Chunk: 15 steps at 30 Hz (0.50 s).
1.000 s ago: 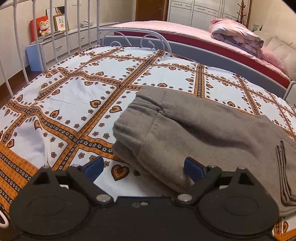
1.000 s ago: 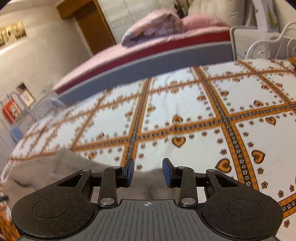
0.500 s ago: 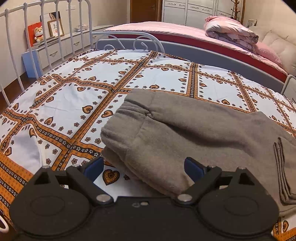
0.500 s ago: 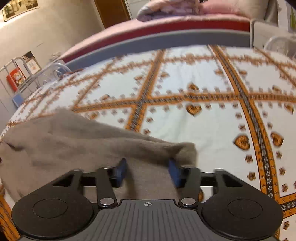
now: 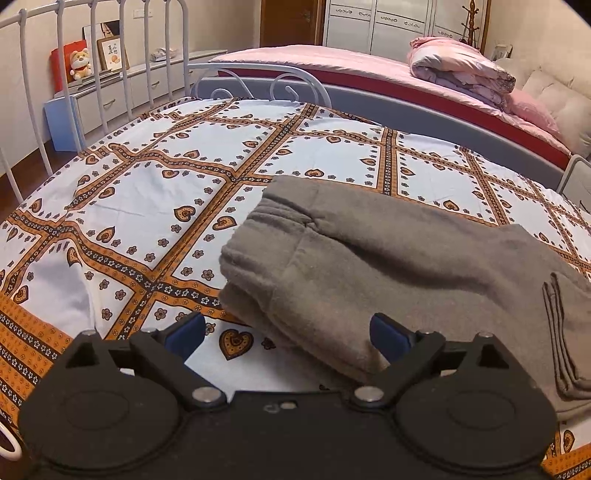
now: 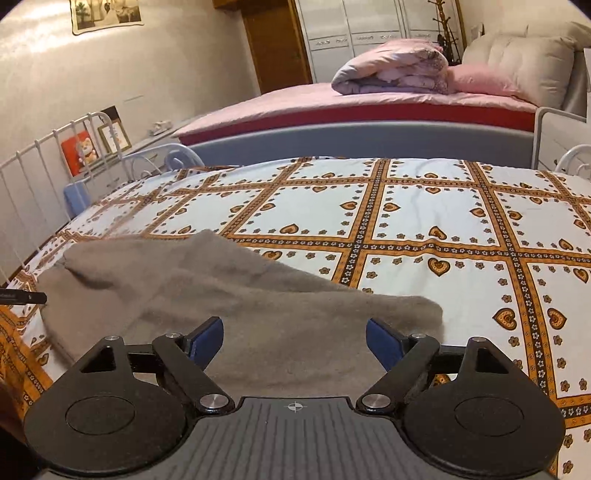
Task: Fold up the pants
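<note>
**Operator:** Grey fleece is what fills the lower middle of both my views. The folded pants (image 5: 388, 269) lie on the patterned bedsheet (image 5: 147, 206), white with orange bands and little hearts. In the left wrist view they run from the centre to the right edge, the elastic waistband end at the centre, layered edges stacked at lower right.

**Second:** And your left gripper?

**Operator:** My left gripper (image 5: 288, 332) stands wide apart, jaws having just spread a little further. Its right blue pad (image 5: 388, 338) sits against the near edge of the fabric and the left pad over bare sheet, so nothing is pinched.

**Second:** The right one?

**Operator:** My right gripper (image 6: 295, 341) has just been opening and now gapes wide. The pants (image 6: 240, 295) lie between and beyond its pads, flat across the lower left and centre of that view, but neither pad presses on them. One corner of the cloth ends just past the right pad.

**Second:** Anything else around?

**Operator:** White metal bed rails (image 5: 66, 74) at upper left, a grey-sided bed with pink bedding (image 6: 332, 107) behind, a rolled quilt (image 6: 391, 66) on it beside a pink pillow (image 6: 480, 81), white wardrobe doors (image 5: 376, 26) at the top, and a plush bear (image 5: 80, 64) on the low cabinet at upper left.
</note>
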Available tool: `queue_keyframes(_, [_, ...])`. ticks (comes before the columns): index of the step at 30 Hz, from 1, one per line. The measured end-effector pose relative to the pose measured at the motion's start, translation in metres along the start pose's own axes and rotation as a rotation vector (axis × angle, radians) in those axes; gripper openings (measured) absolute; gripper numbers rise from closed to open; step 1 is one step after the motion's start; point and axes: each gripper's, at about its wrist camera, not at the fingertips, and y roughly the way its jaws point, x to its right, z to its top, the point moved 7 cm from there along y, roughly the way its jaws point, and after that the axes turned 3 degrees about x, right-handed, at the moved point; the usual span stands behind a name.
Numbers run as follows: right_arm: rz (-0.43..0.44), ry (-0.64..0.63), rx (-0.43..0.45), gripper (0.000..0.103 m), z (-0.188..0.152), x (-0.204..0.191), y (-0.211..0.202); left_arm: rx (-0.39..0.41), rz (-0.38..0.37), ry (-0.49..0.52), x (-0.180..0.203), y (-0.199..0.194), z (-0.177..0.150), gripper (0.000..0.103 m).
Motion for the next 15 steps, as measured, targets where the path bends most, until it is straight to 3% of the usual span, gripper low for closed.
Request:
queue_keyframes(2, [-0.008,0.006,-0.004,0.091,-0.001,0.001,0.000,-0.003,-0.002,-0.016,-0.003,0.001,0.000,0.096])
queue_keyframes(5, [-0.023,0.016,-0.009,0.092,-0.002,0.005,0.002,-0.030,-0.031,-0.132,-0.018,0.006,-0.003,0.097])
queue_keyframes(10, [-0.023,0.033,-0.014,0.092,-0.002,0.007,0.002,-0.059,-0.182,-0.521,-0.056,0.021,-0.011,0.093])
queue_keyframes(15, [-0.009,0.023,-0.021,0.092,-0.004,0.002,0.004,-0.087,-0.259,-0.579,-0.065,0.045,-0.015,0.084])
